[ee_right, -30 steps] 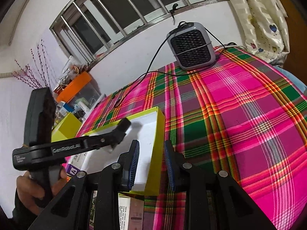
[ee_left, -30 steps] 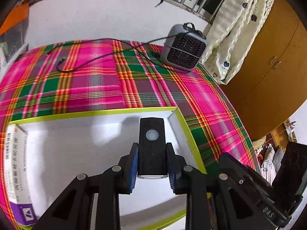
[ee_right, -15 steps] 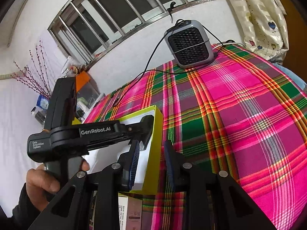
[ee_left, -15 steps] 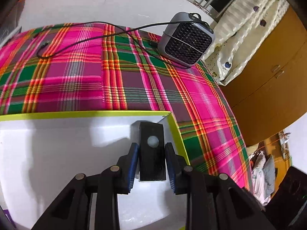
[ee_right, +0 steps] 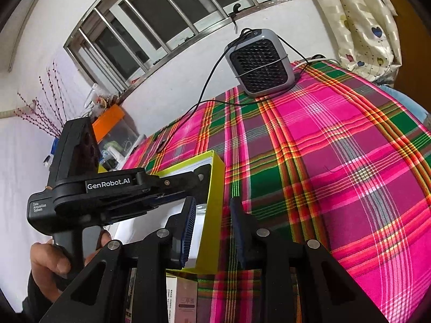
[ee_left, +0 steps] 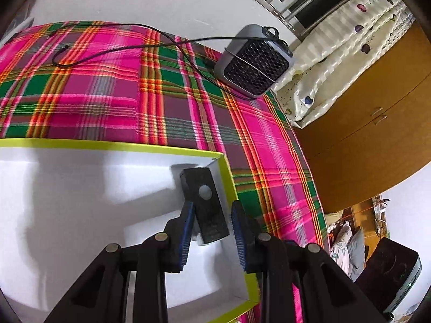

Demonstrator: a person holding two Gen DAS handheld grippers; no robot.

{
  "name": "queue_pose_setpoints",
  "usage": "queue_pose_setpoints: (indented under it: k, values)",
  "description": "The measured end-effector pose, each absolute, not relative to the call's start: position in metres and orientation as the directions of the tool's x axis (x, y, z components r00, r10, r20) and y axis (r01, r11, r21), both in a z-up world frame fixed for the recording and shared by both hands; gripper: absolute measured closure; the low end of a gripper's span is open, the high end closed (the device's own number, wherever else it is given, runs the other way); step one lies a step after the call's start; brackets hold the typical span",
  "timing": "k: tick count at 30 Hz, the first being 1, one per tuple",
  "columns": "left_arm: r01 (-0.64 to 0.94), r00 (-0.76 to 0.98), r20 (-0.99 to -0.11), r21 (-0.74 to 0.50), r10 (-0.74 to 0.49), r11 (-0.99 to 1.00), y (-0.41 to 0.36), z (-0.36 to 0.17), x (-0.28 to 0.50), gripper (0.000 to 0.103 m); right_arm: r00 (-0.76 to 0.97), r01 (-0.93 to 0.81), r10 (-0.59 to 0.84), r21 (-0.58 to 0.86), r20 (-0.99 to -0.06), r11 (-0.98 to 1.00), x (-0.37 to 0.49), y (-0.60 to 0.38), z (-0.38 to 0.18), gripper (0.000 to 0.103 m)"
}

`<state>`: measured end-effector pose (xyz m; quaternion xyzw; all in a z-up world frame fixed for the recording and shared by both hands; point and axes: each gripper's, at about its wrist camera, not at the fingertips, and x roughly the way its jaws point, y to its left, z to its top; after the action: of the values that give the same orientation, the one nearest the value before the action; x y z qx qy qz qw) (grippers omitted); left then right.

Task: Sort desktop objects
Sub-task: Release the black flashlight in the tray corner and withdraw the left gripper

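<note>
**— Which step are you on?**

— Putting something away. My left tool (ee_left: 212, 204) is down inside the yellow-rimmed box (ee_left: 107, 145), and the black block (ee_left: 207, 211) sits between its pads in the box's far right corner, close to the right wall. I judge this as the set-down, nearly finished.

**— Is the block clamped?**

— Not that I can see. The left pad lies against it, but there is a gap on the right side. The jaws are closing a little just now, with the block between them. I read it as loose, resting on the white box floor.

**— What does it look like?**

— It's a small black slab, longer than it is wide, with a pale round spot on its top face. It lies skewed between the pads, its far end swung to the left.

**— And your other tool?**

— My right tool (ee_right: 213, 199) hangs just outside the box, at its right wall, with its pads apart and nothing in them.

**— What comes next?**

— I think I should spread the left pads properly and draw straight back out of the box, so that neither pad drags the block or catches the wall. A small carton (ee_right: 186, 298) lies on the worktop (ee_left: 94, 94) just on the near side of the box, and it looks like the likely next pick. The grey heater (ee_left: 256, 67) stands well beyond the box.
</note>
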<state>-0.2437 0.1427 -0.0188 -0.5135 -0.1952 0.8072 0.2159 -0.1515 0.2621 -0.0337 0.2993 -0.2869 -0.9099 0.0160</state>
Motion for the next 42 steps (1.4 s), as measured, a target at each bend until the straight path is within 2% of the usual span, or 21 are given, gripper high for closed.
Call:
queue_pose_setpoints:
  k: [9,18,34,39,42]
  values:
    - [-0.155,-0.393,-0.716,-0.566,0.576,-0.810,0.141,-0.023,-0.251,0.075,-0.817,-0.143,-0.205,0.534,-0.539,-0.833,-0.152,0.261,-0.036,0.075]
    - [-0.208,-0.434,-0.700,-0.534,0.567,-0.819,0.132,-0.003,-0.228,0.075,-0.816,-0.142,-0.207,0.534,-0.539,-0.833,-0.153,0.262,-0.036,0.075]
    - [-0.277,-0.512,-0.714,-0.389,0.477,-0.879,0.101,0.023,-0.163,0.075,-0.825,-0.124,-0.222,0.549,-0.519,-0.826,-0.153,0.261,-0.037,0.075]
    - [-0.306,-0.518,-0.725,-0.338,0.453,-0.890,0.099,0.022,-0.150,0.075,-0.824,-0.094,-0.212,0.497,-0.525,-0.863,-0.155,0.247,-0.030,0.075]
    - [-0.308,-0.517,-0.733,-0.323,0.442,-0.895,0.094,0.013,-0.145,0.075,-0.800,-0.104,-0.153,0.385,-0.580,-0.917,-0.162,0.230,-0.026,0.075]
